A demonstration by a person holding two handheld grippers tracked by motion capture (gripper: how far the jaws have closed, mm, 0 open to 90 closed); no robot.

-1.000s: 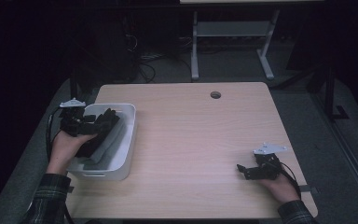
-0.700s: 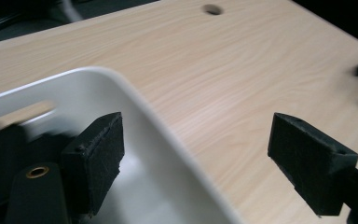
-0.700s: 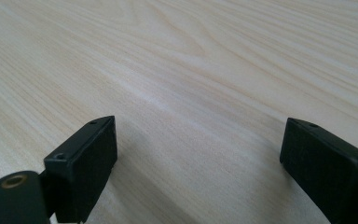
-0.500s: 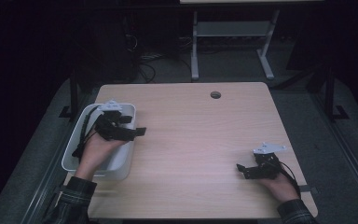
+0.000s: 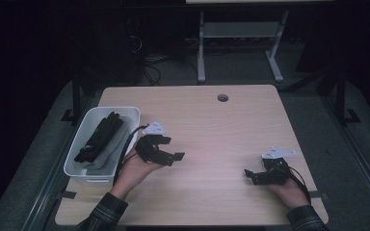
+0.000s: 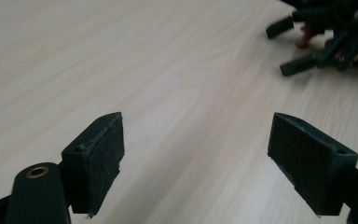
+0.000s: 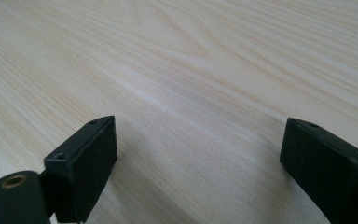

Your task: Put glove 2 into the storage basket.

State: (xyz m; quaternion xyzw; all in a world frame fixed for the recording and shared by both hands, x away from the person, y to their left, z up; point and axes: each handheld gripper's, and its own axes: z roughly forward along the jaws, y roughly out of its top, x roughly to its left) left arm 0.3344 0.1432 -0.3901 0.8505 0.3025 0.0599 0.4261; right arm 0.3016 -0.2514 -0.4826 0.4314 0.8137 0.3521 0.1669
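Note:
My left gripper (image 5: 172,148) hovers over the wooden table (image 5: 212,125), just right of a white bin (image 5: 125,109). In the left gripper view, this gripper (image 6: 196,158) stands open with bare wood between its pads. The bin holds a black folded cloth (image 5: 101,137) on top of a grey one (image 5: 107,156). My right gripper (image 5: 249,176) rests low near the table's front right, pointing left. Its jaws are wide apart over bare tabletop in the right gripper view, so this gripper (image 7: 198,163) is open and empty. The right gripper (image 6: 326,42) also appears far off in the left gripper view.
A round cable hole (image 5: 222,97) sits near the table's far edge. Behind the table stands a metal frame (image 5: 236,53) on the dark floor, with cables (image 5: 149,62) beside it. The bin lies along the table's left edge.
My left gripper has come out from above the bin and moved right, over the bare table, with nothing in it. The right gripper has stayed where it was.

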